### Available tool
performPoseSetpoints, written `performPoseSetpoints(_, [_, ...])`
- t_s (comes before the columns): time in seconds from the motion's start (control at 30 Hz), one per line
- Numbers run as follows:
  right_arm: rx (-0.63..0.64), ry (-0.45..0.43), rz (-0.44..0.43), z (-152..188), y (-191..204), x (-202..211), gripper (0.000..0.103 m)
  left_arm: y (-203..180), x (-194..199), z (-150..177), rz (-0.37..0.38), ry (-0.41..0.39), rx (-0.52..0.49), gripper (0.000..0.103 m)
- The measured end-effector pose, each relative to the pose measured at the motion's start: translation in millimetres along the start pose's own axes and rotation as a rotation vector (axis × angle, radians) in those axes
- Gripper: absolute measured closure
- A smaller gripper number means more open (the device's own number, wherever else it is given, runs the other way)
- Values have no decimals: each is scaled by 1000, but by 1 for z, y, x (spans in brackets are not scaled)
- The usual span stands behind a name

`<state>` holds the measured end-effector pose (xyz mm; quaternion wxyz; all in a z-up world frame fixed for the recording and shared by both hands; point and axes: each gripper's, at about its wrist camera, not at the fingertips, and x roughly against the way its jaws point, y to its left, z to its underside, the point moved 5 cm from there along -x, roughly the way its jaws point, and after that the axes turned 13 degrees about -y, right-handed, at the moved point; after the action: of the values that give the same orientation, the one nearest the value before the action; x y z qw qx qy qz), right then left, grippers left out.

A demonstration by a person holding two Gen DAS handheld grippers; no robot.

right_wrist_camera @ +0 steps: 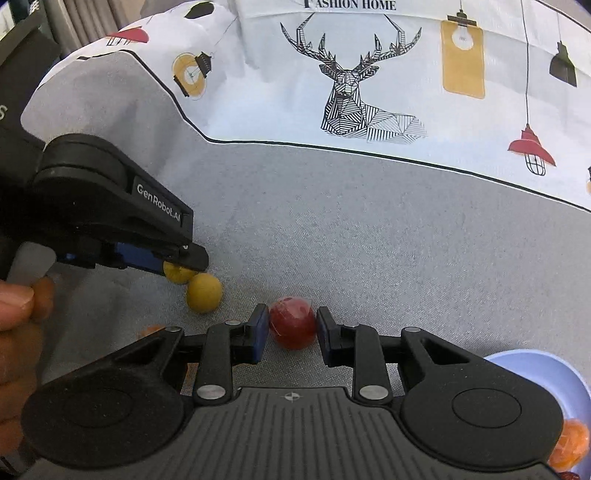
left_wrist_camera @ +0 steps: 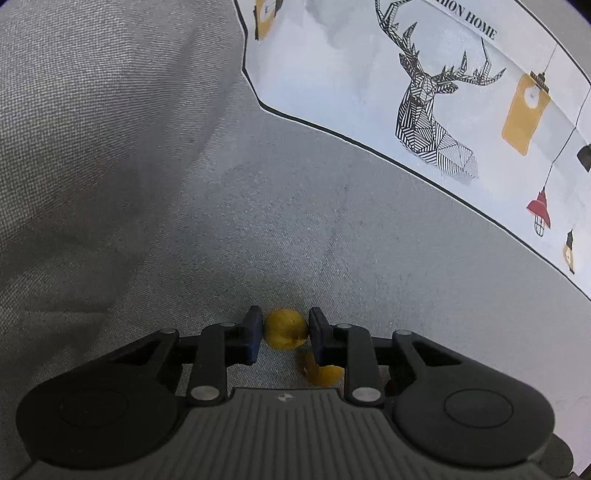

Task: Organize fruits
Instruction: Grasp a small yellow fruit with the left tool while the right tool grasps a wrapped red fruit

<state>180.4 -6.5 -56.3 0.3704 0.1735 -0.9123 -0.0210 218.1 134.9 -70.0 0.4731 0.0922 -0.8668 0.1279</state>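
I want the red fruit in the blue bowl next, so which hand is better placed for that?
Right. The right gripper already clamps the red fruit, with the blue bowl just beside it; the left gripper is busy gripping a yellow fruit.

Grey woven cloth (right_wrist_camera: pixel 369 240) covered the surface under me, creased at 9 o'clock in my left view. A white printed sheet (right_wrist_camera: pixel 406 122), edged with a thin black line, lay across the 12 to 3 o'clock side. On it I noted a line-drawn stag (right_wrist_camera: pixel 351 99), the words "FASHION HOME" (right_wrist_camera: pixel 351 4), a yellow lamp panel (right_wrist_camera: pixel 463 62) and a red cage lamp (right_wrist_camera: pixel 532 149).
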Motion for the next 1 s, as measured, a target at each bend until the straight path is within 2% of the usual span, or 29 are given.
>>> performPoseSetpoints(0.4, [2, 1, -6, -1, 4, -4, 72, -5, -2, 2, -13, -5, -41, 74])
performPoseSetpoints(0.53, [-3, -23, -11, -4, 3, 0, 73, -3, 1, 1, -14, -17, -25, 74])
performPoseSetpoints(0.8, [-7, -159, -29, -34, -1, 37, 74, -9, 25, -2, 23, -107, 6, 74])
performPoseSetpoints(0.9, [-17, -243, -14, -52, -13, 67, 74, -16, 46, 0, 36, -178, -30, 74])
performPoseSetpoints(1.0, [-71, -287, 22, -68, -33, 100, 74, -24, 70, 1, 37, -246, -89, 74])
